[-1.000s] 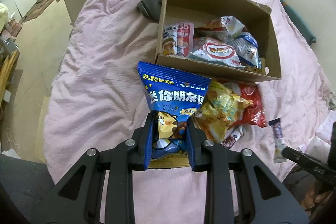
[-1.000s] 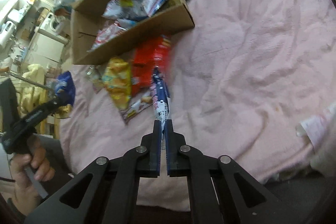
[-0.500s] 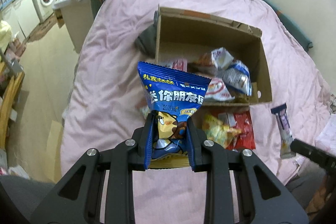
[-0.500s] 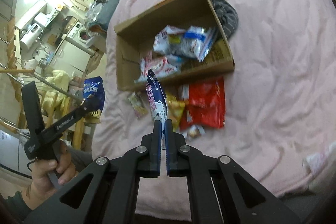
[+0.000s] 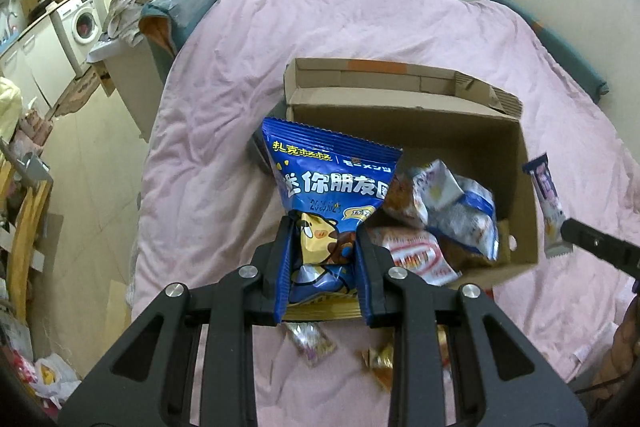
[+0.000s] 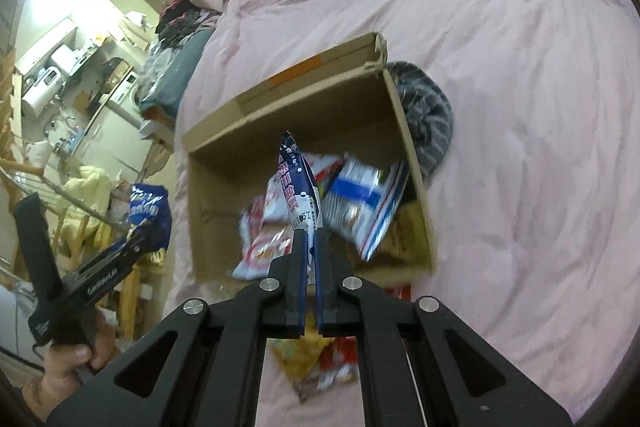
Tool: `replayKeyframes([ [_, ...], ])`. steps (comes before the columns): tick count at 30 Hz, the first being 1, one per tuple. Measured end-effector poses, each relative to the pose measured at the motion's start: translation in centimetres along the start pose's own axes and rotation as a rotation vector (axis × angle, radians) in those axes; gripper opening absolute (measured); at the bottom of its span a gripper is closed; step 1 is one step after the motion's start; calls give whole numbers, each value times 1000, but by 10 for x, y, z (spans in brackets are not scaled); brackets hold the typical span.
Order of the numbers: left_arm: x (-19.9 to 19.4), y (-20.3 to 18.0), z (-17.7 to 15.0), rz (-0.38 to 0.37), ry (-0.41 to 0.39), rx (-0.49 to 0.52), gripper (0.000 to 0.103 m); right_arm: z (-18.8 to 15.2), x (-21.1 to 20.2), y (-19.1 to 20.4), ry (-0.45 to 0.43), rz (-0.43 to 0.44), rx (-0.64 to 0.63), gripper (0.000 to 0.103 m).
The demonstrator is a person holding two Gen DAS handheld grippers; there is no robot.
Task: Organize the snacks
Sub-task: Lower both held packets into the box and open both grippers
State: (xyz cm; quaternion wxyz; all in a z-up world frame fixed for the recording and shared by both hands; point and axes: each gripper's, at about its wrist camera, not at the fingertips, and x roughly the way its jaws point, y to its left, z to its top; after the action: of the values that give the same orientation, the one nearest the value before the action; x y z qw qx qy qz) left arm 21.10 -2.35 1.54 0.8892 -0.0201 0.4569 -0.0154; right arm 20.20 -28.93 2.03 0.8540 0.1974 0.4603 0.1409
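My left gripper (image 5: 322, 247) is shut on the lower part of a blue snack bag (image 5: 332, 179) with white lettering, held upright in front of the near left corner of the cardboard box (image 5: 400, 115). Seen from the right wrist, that bag (image 6: 148, 211) and gripper hang left of the box (image 6: 304, 107). My right gripper (image 6: 310, 251) is shut on a thin dark-blue snack bar (image 6: 298, 183), raised over the box's near wall. The left wrist view shows the bar (image 5: 546, 203) at the box's right side. Several snack packets (image 5: 448, 211) lie inside the box.
The box sits on a pink bedspread (image 5: 248, 99). Loose snacks (image 5: 312, 339) lie on the bed in front of the box, also under my right gripper (image 6: 316, 367). A grey striped cloth (image 6: 428, 115) lies behind the box. A washing machine (image 5: 82, 23) and clutter stand left of the bed.
Both grippers have risen and moved toward the box with their snacks. The box now lies closer beneath them, and the loose snacks on the bed have slipped under the grippers.
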Motion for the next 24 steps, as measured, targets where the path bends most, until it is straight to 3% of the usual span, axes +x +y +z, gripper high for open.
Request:
replayKeyframes([
  [3,20,-2,3,0,5,-6,23,10,18,-6,-27,19,15,3],
  [6,35,7,0,-86,-14,-76,23,10,30,-10,-62,60,-5,3],
  [9,44,9,0,-70,1,-104,23,10,43,-16,-50,77,17,3],
  [13,52,2,-1,-36,10,-68,24,10,56,-22,-24,66,40,3],
  [24,54,-2,-3,-49,37,-62,25,5,78,-25,51,97,86,4],
])
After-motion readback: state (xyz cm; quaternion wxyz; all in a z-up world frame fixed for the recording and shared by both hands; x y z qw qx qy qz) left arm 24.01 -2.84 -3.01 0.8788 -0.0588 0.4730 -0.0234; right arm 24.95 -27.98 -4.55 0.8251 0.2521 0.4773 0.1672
